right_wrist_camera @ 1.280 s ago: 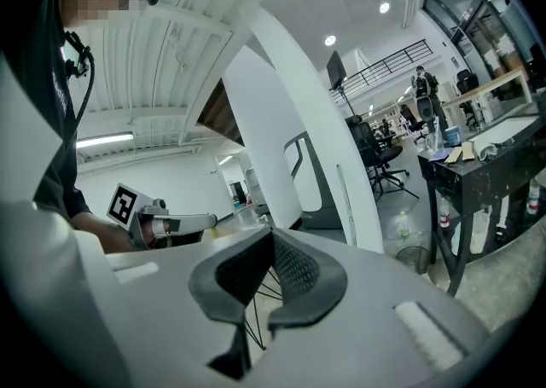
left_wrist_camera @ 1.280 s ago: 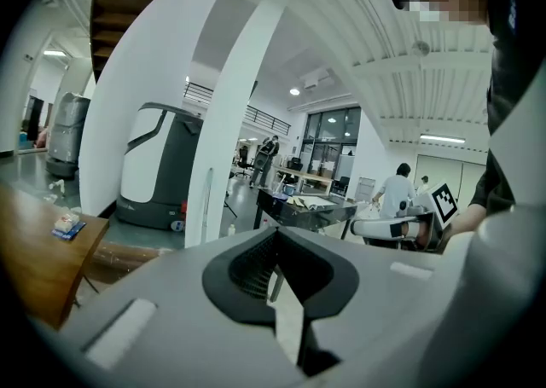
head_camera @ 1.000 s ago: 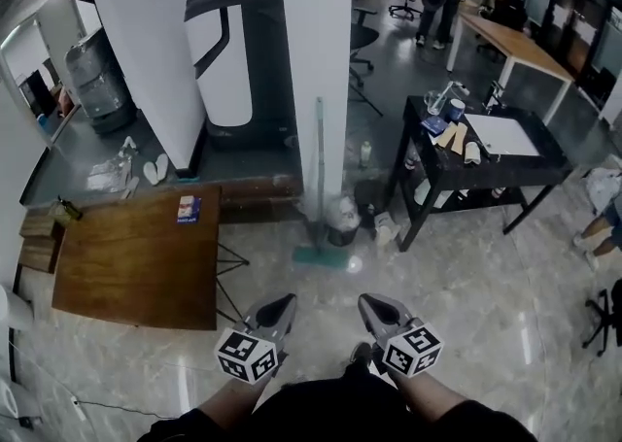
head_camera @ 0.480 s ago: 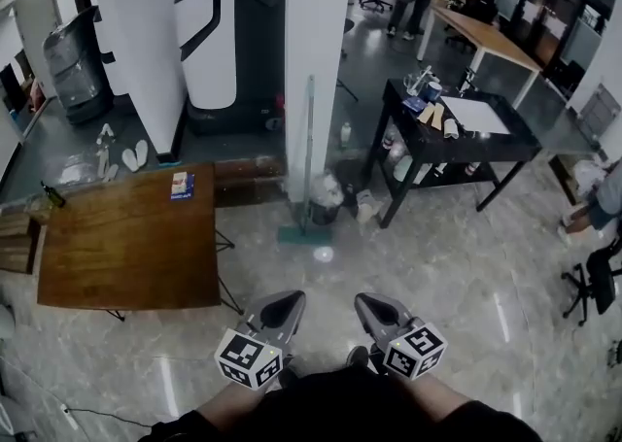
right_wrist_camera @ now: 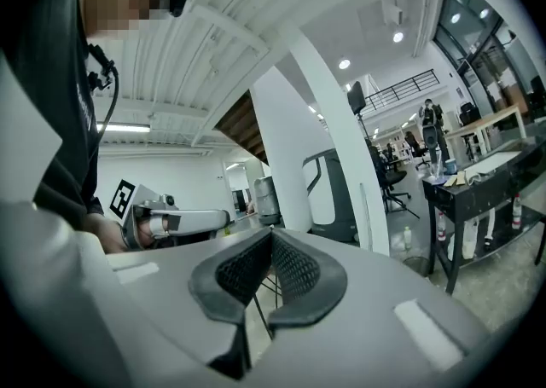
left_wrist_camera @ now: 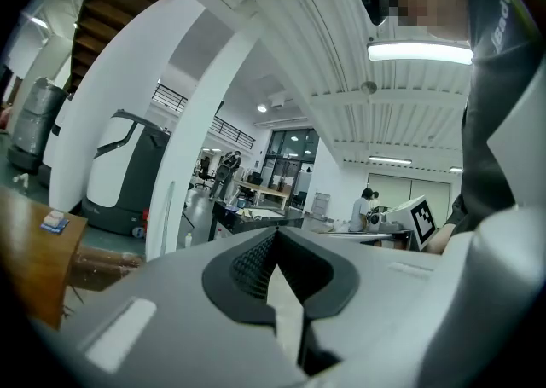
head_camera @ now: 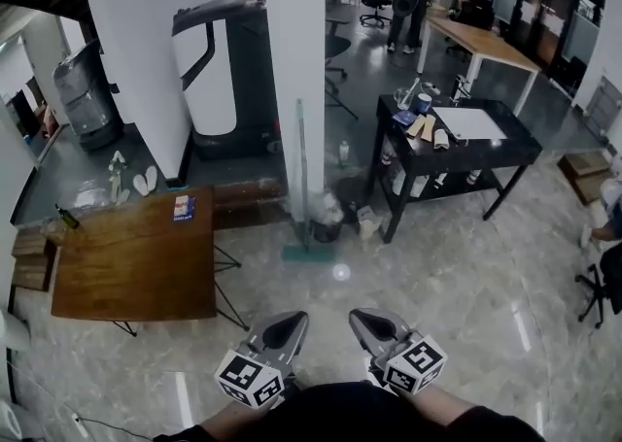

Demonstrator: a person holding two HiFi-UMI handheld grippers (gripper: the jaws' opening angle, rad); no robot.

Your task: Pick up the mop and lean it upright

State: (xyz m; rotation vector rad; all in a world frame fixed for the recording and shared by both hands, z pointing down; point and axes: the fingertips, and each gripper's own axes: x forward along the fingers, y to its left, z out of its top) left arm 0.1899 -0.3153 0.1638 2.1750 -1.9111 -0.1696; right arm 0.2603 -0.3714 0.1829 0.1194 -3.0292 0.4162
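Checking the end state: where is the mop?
Head view, centre: the mop leans upright against the white pillar, its head on the floor beside a small bin, between the wooden table and the black table.

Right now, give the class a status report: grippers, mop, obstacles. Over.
Left gripper shut, empty; right gripper shut, empty; both held low. Mop upright against white pillar, clear of both grippers. Bare floor between; small bin beside mop head.
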